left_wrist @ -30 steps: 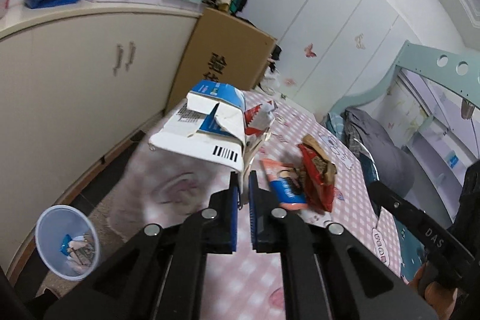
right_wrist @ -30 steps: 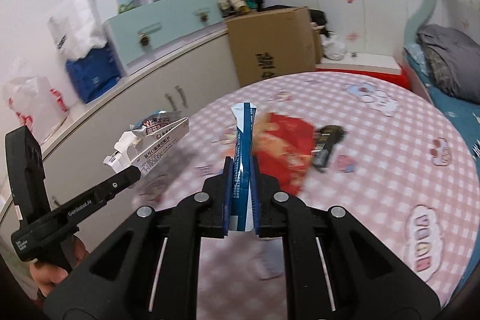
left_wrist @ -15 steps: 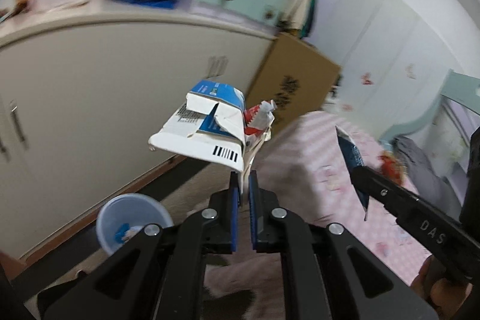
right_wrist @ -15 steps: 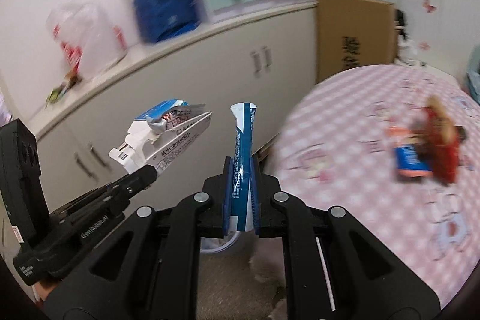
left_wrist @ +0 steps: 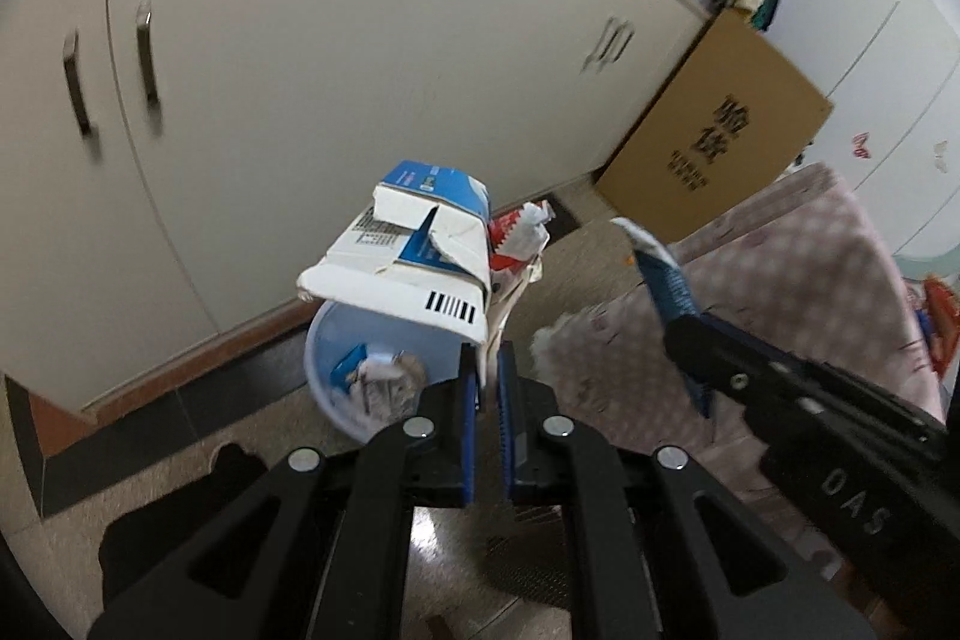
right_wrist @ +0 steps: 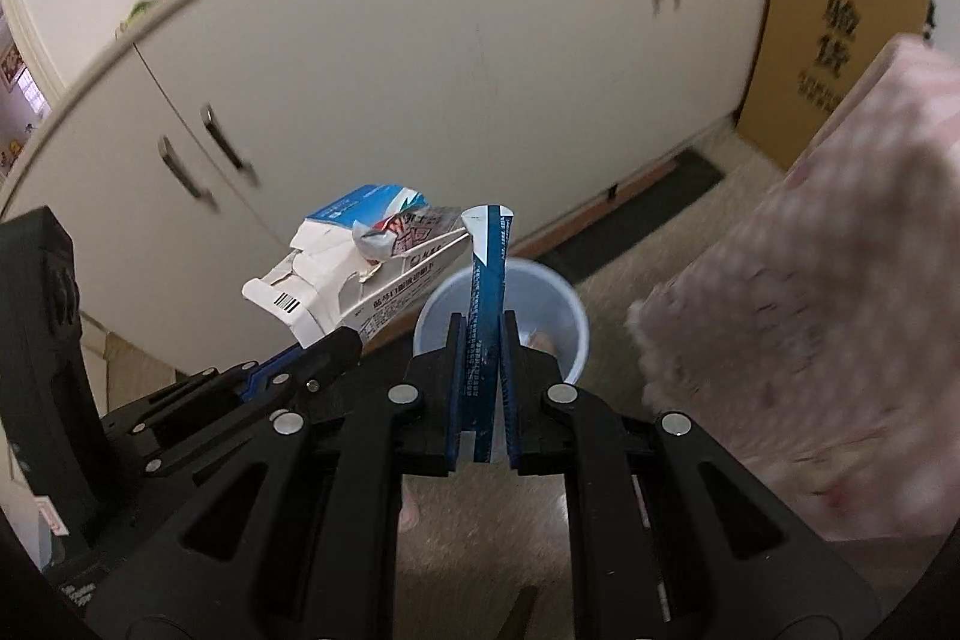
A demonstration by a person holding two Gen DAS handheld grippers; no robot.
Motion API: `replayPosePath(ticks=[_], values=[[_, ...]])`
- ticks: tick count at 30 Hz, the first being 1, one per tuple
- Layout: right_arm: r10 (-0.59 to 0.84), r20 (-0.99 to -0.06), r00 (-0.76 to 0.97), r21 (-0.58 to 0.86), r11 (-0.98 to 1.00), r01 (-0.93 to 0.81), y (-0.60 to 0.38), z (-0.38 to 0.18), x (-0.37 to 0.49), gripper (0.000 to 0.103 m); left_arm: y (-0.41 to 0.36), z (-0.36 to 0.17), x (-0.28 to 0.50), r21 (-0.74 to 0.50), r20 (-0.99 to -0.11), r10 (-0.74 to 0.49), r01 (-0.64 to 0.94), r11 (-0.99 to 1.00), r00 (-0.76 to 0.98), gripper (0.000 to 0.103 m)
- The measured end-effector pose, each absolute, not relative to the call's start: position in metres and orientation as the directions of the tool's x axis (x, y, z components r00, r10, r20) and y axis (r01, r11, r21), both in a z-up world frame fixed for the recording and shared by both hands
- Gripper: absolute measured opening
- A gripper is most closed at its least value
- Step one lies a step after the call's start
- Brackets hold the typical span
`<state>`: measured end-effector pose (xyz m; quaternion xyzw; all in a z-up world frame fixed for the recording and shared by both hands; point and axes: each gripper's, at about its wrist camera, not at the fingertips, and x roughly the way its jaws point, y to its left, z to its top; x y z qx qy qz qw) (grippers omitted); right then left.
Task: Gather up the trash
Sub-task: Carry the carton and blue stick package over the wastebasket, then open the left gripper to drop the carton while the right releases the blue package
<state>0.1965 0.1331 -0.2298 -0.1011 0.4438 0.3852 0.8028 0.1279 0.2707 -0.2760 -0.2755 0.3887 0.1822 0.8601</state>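
My left gripper (left_wrist: 487,370) is shut on a torn white-and-blue carton (left_wrist: 408,256) with a red-and-white wrapper (left_wrist: 519,235) tucked against it. It holds them above a pale blue trash bin (left_wrist: 336,346) on the floor, which has some trash inside. My right gripper (right_wrist: 485,340) is shut on a flat blue wrapper (right_wrist: 487,274), held upright over the same bin (right_wrist: 552,298). The carton (right_wrist: 342,274) and left gripper (right_wrist: 300,358) show at the left in the right wrist view. The right gripper with its blue wrapper (left_wrist: 663,274) shows at the right in the left wrist view.
Cream cabinet doors (left_wrist: 360,70) run along the wall behind the bin. A brown cardboard box (left_wrist: 720,136) stands on the floor to the right. The table with pink checked cloth (left_wrist: 798,292) hangs close on the right, also in the right wrist view (right_wrist: 810,292).
Both grippers swung left, away from the table top, and down toward the floor. The trash bin now sits just beyond both sets of fingers. Both still hold their trash.
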Motion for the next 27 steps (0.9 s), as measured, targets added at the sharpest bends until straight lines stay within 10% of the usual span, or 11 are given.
replayPosePath(ticks=[21, 27], values=[[0.493, -0.797, 0.349, 0.188, 0.752, -0.632, 0.153, -0.294, 0.238, 0.011, 0.298, -0.326, 0.181, -0.287, -0.819, 0.099, -0.554, 0.781, 0.564, 0.008], [0.494, -0.796, 0.351, 0.199, 0.76, -0.619, 0.148, -0.297, 0.248, 0.011, 0.307, -0.317, 0.191, -0.293, -0.806, 0.109, -0.552, 0.781, 0.582, 0.045]])
